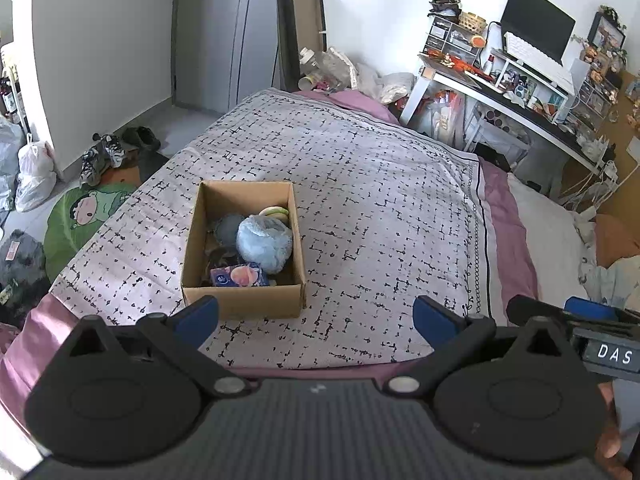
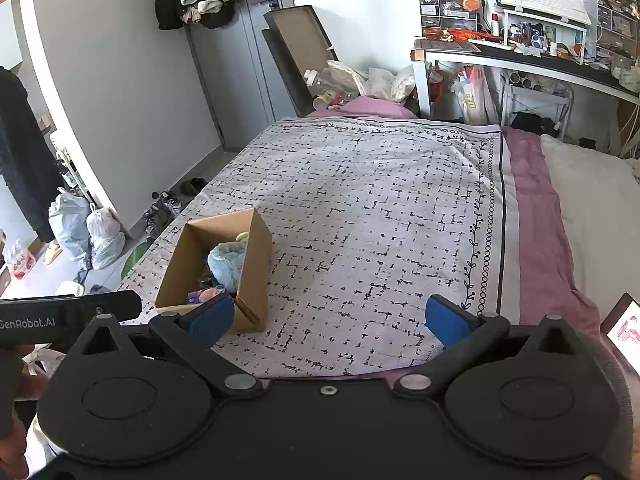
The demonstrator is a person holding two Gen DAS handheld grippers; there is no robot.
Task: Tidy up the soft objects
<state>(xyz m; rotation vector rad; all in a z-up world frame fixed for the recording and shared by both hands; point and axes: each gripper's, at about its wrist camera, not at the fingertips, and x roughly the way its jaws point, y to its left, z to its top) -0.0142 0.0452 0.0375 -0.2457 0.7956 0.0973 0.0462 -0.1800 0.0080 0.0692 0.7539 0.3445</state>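
An open cardboard box (image 1: 242,304) stands on the patterned bedspread (image 1: 360,200). In it lie a fluffy light-blue plush (image 1: 264,242), a grey round soft item (image 1: 229,229), a pink-and-blue tissue pack (image 1: 240,276) and a yellow-green piece (image 1: 275,212). My left gripper (image 1: 316,318) is open and empty, just in front of the box. In the right wrist view the box (image 2: 252,280) with the blue plush (image 2: 226,266) sits at the left. My right gripper (image 2: 330,318) is open and empty over the bedspread (image 2: 380,220), right of the box.
A cluttered desk (image 1: 520,108) with a monitor (image 1: 536,20) stands beyond the bed's far right. Shoes (image 1: 100,156), plastic bags (image 1: 34,176) and a green cartoon cushion (image 1: 80,216) lie on the floor to the left. A pillow (image 2: 592,208) lies on the right.
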